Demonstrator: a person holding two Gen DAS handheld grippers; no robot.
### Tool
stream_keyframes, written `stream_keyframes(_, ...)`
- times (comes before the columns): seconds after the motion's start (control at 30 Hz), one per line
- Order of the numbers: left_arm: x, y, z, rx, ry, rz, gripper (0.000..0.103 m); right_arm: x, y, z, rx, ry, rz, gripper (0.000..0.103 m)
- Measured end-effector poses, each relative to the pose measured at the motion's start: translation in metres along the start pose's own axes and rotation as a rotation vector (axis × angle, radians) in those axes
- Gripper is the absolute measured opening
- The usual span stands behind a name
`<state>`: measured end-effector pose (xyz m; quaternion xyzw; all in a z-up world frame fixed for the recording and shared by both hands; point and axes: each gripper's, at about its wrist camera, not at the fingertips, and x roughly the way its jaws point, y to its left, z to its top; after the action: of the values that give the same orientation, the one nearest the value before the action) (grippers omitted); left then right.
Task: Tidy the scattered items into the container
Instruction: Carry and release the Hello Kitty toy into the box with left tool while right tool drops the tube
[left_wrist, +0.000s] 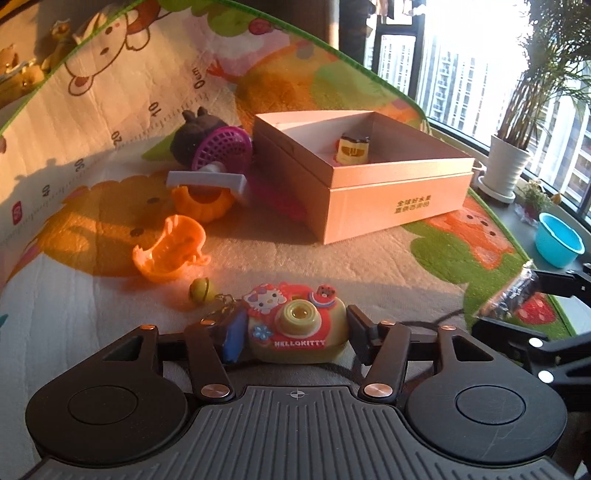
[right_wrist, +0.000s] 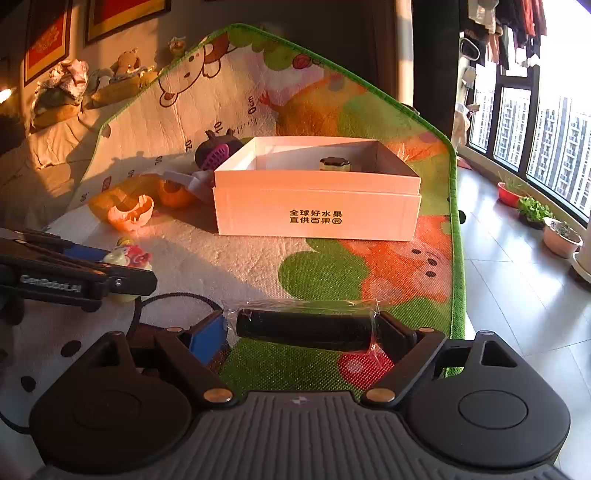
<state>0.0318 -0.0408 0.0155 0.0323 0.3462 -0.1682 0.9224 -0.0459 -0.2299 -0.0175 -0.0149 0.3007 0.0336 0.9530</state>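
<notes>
A Hello Kitty toy camera (left_wrist: 295, 321) rests on the play mat with my left gripper (left_wrist: 293, 334) shut on its sides; a small yellow bell (left_wrist: 199, 288) hangs from its chain. My right gripper (right_wrist: 303, 330) is shut on a black bar wrapped in clear plastic (right_wrist: 303, 328), held just above the mat. The pink cardboard box (right_wrist: 317, 177) stands open ahead with a small dark-capped jar (right_wrist: 334, 164) inside. Left of the box lie two orange pumpkin halves (left_wrist: 170, 251), a dark plush toy with a purple mesh ball (left_wrist: 221, 147) and a grey piece (left_wrist: 207, 179).
The mat's green edge (right_wrist: 456, 221) runs along the right, with tiled floor beyond. Flower pots (right_wrist: 561, 236), a blue basin (left_wrist: 559, 240) and a white potted plant (left_wrist: 506, 166) line the window. A black cord (right_wrist: 177, 297) loops on the mat. Stuffed toys sit far left.
</notes>
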Motion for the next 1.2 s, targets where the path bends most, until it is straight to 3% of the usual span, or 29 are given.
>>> stream_keyframes(0.17, -0.03, -0.009, -0.016, -0.005, -0.002, -0.083, 0.061, -0.011, 0.006, -0.004, -0.042, 0.035, 0.0, 0.087)
stream_keyframes(0.33, -0.048, -0.027, -0.029, 0.061, -0.004, -0.142, 0.061, -0.037, 0.012, -0.004, -0.103, 0.022, -0.035, 0.087)
stream_keyframes(0.73, -0.086, -0.037, -0.018, 0.117, -0.13, -0.173, 0.061, -0.074, -0.004, 0.018, -0.085, -0.051, -0.069, 0.087)
stream_keyframes(0.93, -0.087, -0.038, 0.005, 0.126, -0.169, -0.195, 0.061, -0.069, -0.018, 0.045, -0.085, -0.13, -0.078, 0.087)
stream_keyframes(1.2, -0.05, -0.043, 0.089, 0.184, -0.272, -0.21, 0.061, -0.025, -0.064, 0.13, 0.031, -0.204, -0.079, 0.087)
